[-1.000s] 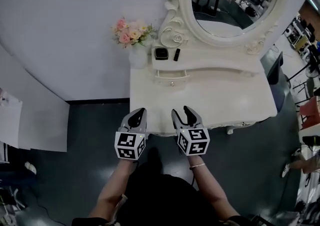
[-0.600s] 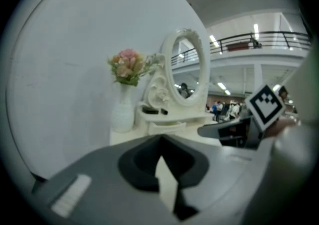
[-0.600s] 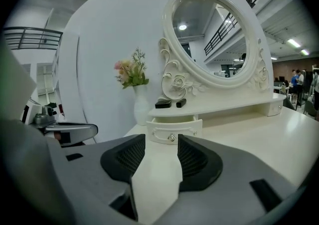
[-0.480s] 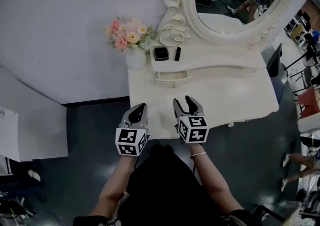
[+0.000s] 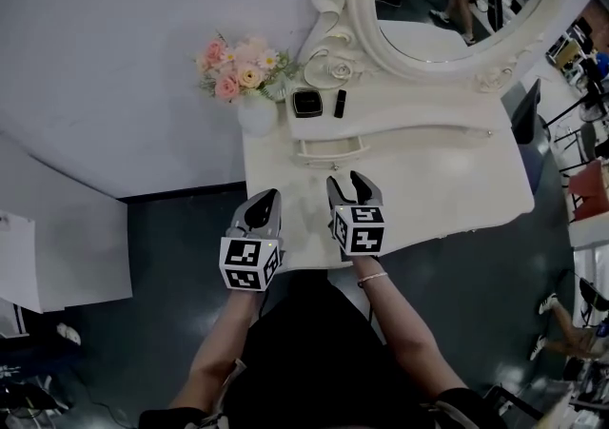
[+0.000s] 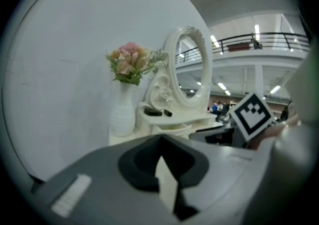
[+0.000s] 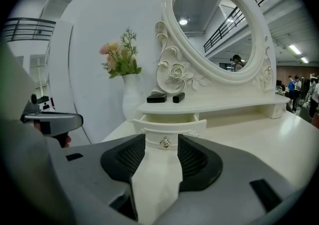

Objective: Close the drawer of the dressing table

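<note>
Right hand-held gripper advanced toward open drawer, jaws spread; left hand-held gripper alongside, pressed together.

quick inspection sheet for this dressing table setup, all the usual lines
surface: white dressing table top, both claws over its front part
job's things: drawer under the shelf, partly pulled out
clutter: vase of flowers beside the shelf; black case and black tube on it
grippers: left claw shut, empty; right claw open, empty, short of the drawer
cables: nothing seen
surroundings: oval mirror, white wall, dark floor
</note>
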Available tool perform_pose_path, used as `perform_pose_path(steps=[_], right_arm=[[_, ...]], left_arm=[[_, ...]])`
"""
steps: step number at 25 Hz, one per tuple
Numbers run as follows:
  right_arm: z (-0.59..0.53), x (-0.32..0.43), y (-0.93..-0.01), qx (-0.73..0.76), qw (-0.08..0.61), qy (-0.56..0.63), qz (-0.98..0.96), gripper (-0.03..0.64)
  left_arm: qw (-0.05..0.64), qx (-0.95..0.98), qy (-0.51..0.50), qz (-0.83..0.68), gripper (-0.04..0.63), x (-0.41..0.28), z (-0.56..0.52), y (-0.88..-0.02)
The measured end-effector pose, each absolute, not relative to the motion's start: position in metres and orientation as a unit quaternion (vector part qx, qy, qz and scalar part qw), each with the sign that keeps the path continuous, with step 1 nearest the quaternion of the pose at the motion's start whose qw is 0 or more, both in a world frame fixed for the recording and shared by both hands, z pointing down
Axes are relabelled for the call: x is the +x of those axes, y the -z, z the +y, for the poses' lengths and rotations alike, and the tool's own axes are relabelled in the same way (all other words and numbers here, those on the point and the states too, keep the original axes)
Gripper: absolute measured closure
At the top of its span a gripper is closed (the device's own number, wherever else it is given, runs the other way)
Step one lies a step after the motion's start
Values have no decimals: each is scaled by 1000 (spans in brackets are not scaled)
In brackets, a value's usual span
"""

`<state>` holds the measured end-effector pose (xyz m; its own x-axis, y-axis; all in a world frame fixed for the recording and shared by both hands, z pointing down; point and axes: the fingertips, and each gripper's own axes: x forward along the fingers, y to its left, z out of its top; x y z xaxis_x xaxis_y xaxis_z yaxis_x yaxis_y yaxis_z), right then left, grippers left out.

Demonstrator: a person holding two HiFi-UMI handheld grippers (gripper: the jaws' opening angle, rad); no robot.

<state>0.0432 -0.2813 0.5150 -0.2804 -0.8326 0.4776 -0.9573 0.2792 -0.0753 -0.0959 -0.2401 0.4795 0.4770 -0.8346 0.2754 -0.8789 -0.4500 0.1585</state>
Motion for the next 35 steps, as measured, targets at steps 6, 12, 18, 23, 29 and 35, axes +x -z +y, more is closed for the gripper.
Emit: perform_pose_path(steps=[6,12,18,23,29,35], right_arm=[[-298,47,-527,573,189,-185,-775,442],[-311,44,-532,570,193,-190,-776,440],[-319,41,-536,568,197,-193,-776,439],[-320,40,-536,570,194,-194,-775,440],[-324,42,-536,571,197,-195,-773,440],[-330,43,-536,574,199,-193,-771,440]], left_arm=[[149,844,-85,-509,589,-96,-251,-486],[154,840,-87,-513,589,-94,-261,-490],[158,836,-88,-519,589,-96,-268,-493],[160,832,-90,-524,589,-99,-272,-496],[163,832,-91,-522,589,-94,-272,-497],[165,831,-93,-523,589,-92,-273,-499]])
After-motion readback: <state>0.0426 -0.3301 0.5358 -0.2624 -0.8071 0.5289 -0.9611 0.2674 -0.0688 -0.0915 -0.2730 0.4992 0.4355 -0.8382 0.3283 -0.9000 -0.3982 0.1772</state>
